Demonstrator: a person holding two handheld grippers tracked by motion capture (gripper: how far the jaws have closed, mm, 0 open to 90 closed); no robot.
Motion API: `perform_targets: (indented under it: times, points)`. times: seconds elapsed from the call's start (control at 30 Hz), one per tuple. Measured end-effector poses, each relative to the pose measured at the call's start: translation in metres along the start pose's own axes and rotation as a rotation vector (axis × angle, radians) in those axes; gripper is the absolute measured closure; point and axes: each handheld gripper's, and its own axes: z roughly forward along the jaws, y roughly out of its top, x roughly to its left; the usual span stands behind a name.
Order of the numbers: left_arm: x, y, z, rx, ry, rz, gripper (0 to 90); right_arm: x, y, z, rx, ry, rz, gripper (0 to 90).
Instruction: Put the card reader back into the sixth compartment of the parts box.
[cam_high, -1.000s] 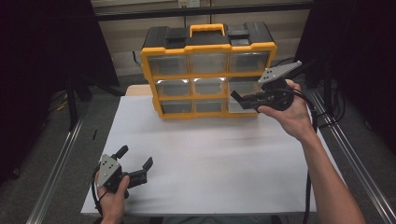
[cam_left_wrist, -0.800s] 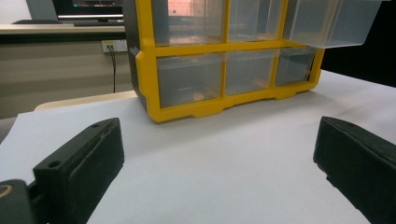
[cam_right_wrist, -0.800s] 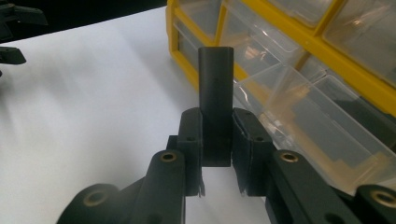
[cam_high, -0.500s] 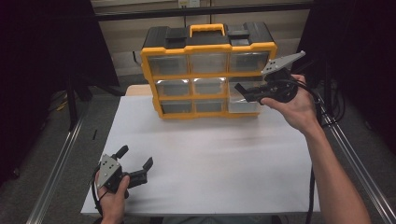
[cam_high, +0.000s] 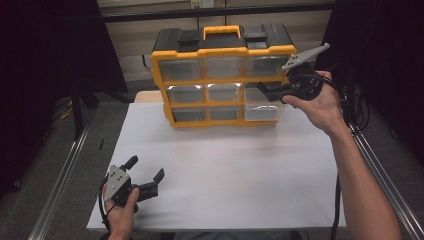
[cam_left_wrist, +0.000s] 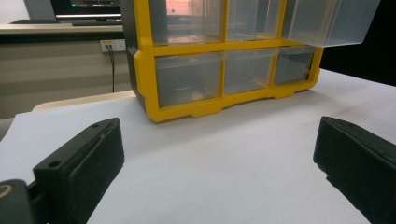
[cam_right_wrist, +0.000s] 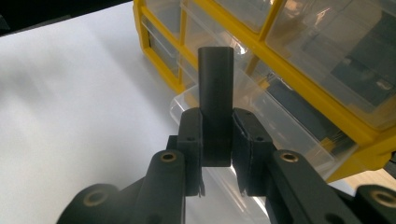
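The yellow organizer (cam_high: 222, 80) stands at twelve o'clock on the table (cam_high: 225, 175), its middle-right drawer (cam_high: 262, 107) pulled out. The right gripper (cam_high: 267, 91) clamps a dark block (cam_right_wrist: 215, 107) above that drawer; a tilted release could miss it. The left gripper (cam_high: 145, 175) rests at seven o'clock, jaws apart.

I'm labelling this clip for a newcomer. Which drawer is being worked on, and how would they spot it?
Find the yellow organizer at the table's far edge. The drawer is on its right end, below the top row, under the right gripper, which holds a dark block. Unlike its flush neighbours, this clear drawer is pulled out.
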Motion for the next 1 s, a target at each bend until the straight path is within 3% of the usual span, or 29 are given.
perform_targets:
  times: [0.23, 0.43, 0.77, 1.0]
  points:
    - [0.000, 0.000, 0.000, -0.003, -0.002, -0.006, 1.9, -0.006, 0.009, 0.003, 0.030, -0.007, 0.009, 74.0]
    - [0.000, 0.000, 0.000, -0.002, -0.006, -0.004, 1.9, -0.017, 0.014, 0.012, 0.092, -0.015, 0.044, 74.1]
    - [0.001, 0.000, 0.000, 0.000, -0.008, -0.005, 1.9, -0.022, 0.023, 0.017, 0.126, -0.023, 0.037, 74.0]
    - [0.001, 0.000, -0.001, -0.004, -0.005, -0.013, 1.9, -0.028, 0.022, 0.027, 0.184, -0.015, 0.044, 74.0]
